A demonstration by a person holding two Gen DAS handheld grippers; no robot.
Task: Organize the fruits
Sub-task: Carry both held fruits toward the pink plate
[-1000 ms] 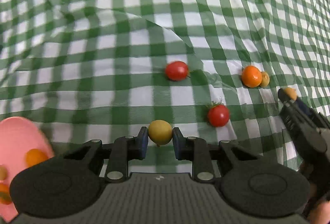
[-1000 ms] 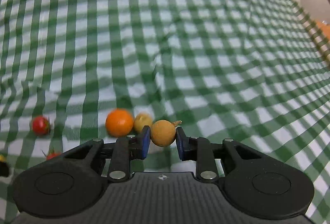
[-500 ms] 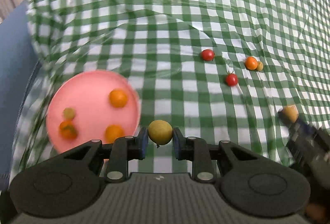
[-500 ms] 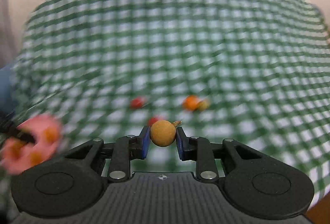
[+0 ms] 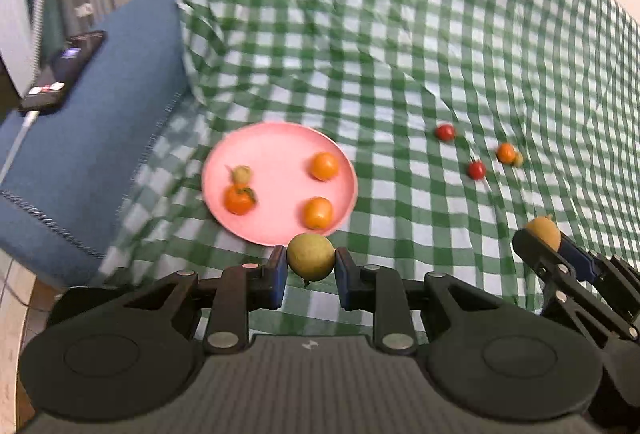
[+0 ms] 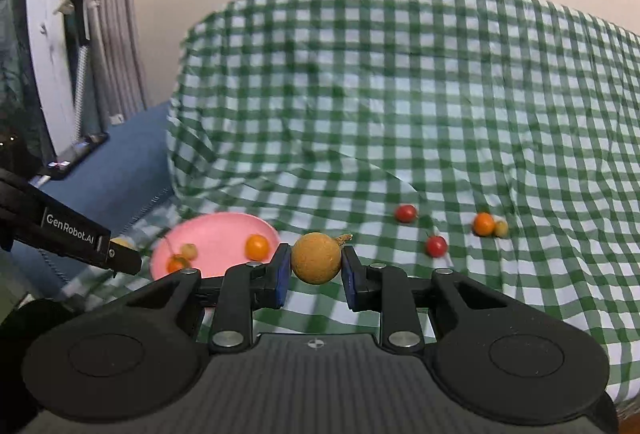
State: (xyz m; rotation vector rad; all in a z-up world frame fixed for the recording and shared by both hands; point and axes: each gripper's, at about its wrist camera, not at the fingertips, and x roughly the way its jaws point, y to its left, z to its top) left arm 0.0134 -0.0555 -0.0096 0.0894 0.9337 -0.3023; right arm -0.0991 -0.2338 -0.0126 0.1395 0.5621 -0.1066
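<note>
My left gripper (image 5: 311,261) is shut on a yellow-green round fruit (image 5: 311,256), held above the near rim of the pink plate (image 5: 276,154). The plate holds several small fruits, among them an orange one (image 5: 325,166). My right gripper (image 6: 316,264) is shut on a tan round fruit (image 6: 316,258) with a short stem; it also shows at the right of the left wrist view (image 5: 546,234). On the green checked cloth lie two red cherry tomatoes (image 5: 445,132) (image 5: 476,170) and a small orange fruit (image 5: 506,152) touching a yellowish one (image 5: 518,159).
A blue cushion (image 5: 88,138) lies left of the plate with a phone (image 5: 64,68) on it and a white cable. The cloth (image 6: 400,94) rises over a hump behind the fruits. A wall and a curtain stand at the far left.
Both grippers have lifted and pulled back from the cloth with their fruits held. The left view has swung left, bringing the pink plate and blue cushion into view.
</note>
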